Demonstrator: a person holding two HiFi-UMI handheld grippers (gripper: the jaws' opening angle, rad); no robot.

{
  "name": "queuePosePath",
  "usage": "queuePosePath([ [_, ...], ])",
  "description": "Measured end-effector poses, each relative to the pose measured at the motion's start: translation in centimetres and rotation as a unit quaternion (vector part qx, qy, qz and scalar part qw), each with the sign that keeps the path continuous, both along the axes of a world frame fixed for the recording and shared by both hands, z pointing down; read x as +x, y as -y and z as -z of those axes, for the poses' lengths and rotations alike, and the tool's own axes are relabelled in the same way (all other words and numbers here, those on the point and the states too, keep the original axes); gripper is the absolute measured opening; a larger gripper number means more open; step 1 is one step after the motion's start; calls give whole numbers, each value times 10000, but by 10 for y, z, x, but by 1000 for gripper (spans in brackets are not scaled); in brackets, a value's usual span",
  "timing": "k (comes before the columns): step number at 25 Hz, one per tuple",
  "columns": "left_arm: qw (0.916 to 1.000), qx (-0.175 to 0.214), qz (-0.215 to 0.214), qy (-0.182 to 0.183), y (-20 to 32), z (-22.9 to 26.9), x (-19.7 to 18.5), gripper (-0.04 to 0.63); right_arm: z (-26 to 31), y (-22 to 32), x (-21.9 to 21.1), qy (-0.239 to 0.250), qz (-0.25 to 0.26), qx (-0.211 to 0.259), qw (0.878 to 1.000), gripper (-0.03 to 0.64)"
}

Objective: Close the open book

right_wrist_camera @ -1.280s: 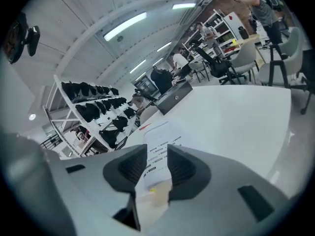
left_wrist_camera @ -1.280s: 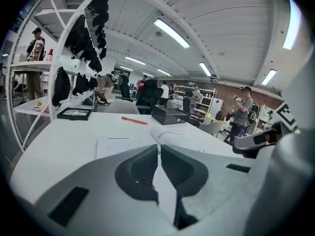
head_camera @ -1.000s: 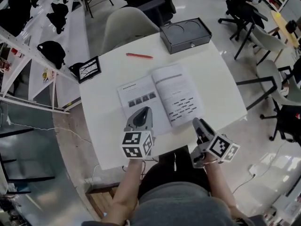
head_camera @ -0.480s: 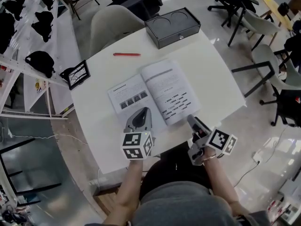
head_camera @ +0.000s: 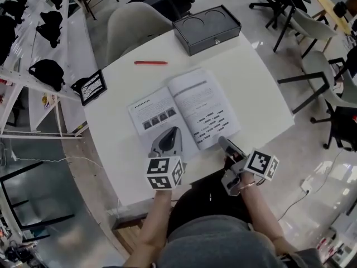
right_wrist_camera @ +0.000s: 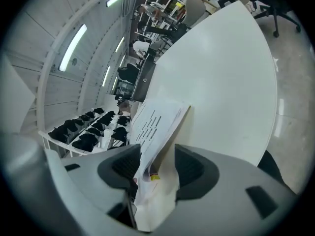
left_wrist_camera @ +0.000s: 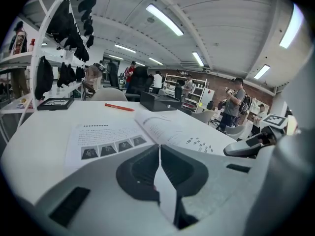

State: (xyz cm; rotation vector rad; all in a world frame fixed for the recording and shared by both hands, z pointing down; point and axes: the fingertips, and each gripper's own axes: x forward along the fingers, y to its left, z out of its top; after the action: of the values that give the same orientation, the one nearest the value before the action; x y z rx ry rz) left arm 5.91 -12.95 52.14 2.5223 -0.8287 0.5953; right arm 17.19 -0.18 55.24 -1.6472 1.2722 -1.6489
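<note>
Low in the head view, the clenched left tool point(head_camera: 172, 134) rested on the left page of the open book point(head_camera: 187, 111), mid-frame on the surface point(head_camera: 254, 94); the right tool point(head_camera: 223, 142), jaws just opened wide, straddled its right page corner ungripped, seemingly lining up a grasp; next: pinch, then fold leftward

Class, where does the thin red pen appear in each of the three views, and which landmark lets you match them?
Head view: the thin red pen lies upper left on the white table, beyond the open white paper book.
Left gripper view: the pen is left of centre, beyond the book's left page.
Right gripper view: not in it.
Shared landmark: the open book, in all three.
</note>
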Motion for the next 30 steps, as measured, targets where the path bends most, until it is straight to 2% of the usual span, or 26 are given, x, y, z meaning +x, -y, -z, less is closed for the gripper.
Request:
queuePosePath([
  [5,9999,-40,87,39,3,-4,-4,8,-5,7,-3,352,-81,76,9993,230],
  [13,9998,-87,186,83,7,-7,-8,8,-6,16,4,237,-75,135,9996,225],
  [30,9990,-160,387,130,0,-7,-22,8,11,14,12,-466,65,324,9984,54],
])
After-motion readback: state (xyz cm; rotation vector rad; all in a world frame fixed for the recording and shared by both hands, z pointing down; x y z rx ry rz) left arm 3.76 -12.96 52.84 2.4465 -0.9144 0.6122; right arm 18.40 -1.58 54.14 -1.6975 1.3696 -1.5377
